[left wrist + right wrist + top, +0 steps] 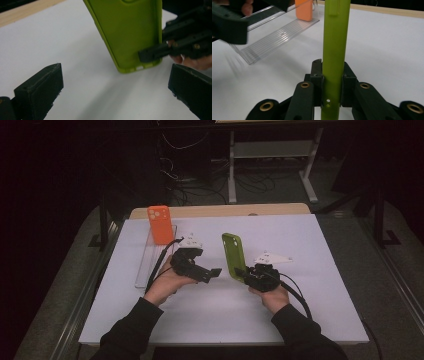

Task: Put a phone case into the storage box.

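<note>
High view: green case clamped upright, slotted stand waiting at left

High view, left to right: a clear ridged stand (150, 257) lies along the left of the white table (325, 270), with an orange phone case (160, 224) propped upright at its far end. Just right of it the left gripper (212, 272) hovers with its jaws spread wide and nothing between them; in the left gripper view they frame bare table. Near the middle, the right gripper (241, 271) is clenched on the bottom edge of a green phone case (233, 255), held upright above the table, well apart from the stand.

The step in hand looks like carrying this green case to a free slot in the stand. To do it well, keep the case vertical and its bottom edge parallel to the grooves, lower it straight into one nearer than the orange case, and let the free left gripper steady the light stand so it doesn't slide.

The green case looks like soft, matte rubbery plastic with rounded corners and port cutouts; seen edge-on in the right gripper view it is thin. The stand is hard, glossy and transparent, ribbed with parallel slots.
</note>
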A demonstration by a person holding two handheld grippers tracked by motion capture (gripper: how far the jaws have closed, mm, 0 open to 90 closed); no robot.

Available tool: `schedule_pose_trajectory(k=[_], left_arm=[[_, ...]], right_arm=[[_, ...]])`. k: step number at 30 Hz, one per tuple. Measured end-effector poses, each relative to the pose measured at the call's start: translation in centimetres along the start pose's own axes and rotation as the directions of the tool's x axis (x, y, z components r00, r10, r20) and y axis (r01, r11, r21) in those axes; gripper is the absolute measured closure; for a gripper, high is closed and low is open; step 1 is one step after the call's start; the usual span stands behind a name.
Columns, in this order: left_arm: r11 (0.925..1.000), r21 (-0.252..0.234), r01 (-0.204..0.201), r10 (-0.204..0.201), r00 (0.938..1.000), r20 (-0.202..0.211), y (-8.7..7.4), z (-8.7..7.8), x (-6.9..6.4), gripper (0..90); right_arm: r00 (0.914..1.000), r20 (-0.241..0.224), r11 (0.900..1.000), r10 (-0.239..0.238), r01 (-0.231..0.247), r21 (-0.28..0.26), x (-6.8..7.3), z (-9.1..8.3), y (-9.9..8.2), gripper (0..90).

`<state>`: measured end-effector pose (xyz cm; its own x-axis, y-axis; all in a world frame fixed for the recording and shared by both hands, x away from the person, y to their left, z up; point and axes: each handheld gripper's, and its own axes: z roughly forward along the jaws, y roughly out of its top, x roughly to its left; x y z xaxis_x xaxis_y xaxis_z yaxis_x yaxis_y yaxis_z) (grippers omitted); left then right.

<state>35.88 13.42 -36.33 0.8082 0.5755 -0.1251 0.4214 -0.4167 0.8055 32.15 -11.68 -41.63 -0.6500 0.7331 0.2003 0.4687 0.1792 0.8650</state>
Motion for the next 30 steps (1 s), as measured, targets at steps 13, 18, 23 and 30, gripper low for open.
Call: schedule_pose_trajectory(k=[13, 18, 23, 30], left_arm=[[0.9946, -0.093, 0.045, -0.041, 0.9985, 0.036, 2.2, 1.2, 0.1, 0.0], [0.994, -0.1, 0.043, -0.038, 0.9982, 0.047, 2.6, 1.9, -0.2, 0.0], [0.9931, -0.112, 0.034, -0.028, 0.9982, 0.052, 3.1, 2.7, -0.4, 0.0], [0.9901, -0.125, 0.063, -0.056, 0.9966, 0.06, 3.4, 3.6, -0.7, 0.0]], right_arm=[[0.9996, -0.018, 0.9997, -0.023, 0.023, -0.013, 0.8, 0.1, 0.3, 75.6], [0.9991, -0.03, 0.9993, -0.029, 0.028, -0.024, 1.1, 0.1, 0.3, 75.6], [0.9985, -0.044, 0.9992, -0.032, 0.031, -0.024, 1.3, 0.2, 0.4, 75.6], [0.9988, -0.038, 0.9991, -0.03, 0.028, -0.031, 1.3, 0.1, 0.4, 75.6]])
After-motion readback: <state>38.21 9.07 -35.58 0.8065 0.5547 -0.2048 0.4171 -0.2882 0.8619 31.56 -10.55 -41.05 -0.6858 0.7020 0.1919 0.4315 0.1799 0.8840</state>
